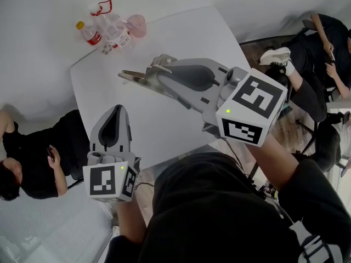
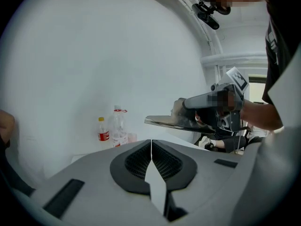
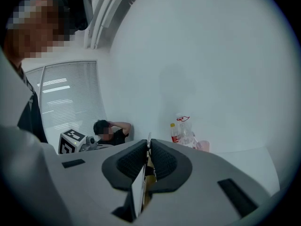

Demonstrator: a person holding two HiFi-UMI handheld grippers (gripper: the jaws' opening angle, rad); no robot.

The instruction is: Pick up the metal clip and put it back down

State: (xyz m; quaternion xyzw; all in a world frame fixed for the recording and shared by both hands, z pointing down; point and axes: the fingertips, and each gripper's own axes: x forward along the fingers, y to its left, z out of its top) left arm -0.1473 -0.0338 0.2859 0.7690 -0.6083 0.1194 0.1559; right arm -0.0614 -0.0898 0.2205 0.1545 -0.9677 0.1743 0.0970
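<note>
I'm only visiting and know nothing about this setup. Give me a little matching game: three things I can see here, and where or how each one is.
Things:
1. metal clip
2. left tool
3. pink cup

States:
A. shut, holding nothing
B. at the far corner of the table, beside the bottles
C. gripped in the right tool, held above the table

Pairs: 1-C, 2-A, 3-B

Wearing: black top (image 1: 219,218) | left gripper (image 1: 116,109), right gripper (image 1: 162,76): grey shells, black ribbed pads (image 2: 137,162) | marker cubes (image 1: 253,109): black-white squares, green light
</note>
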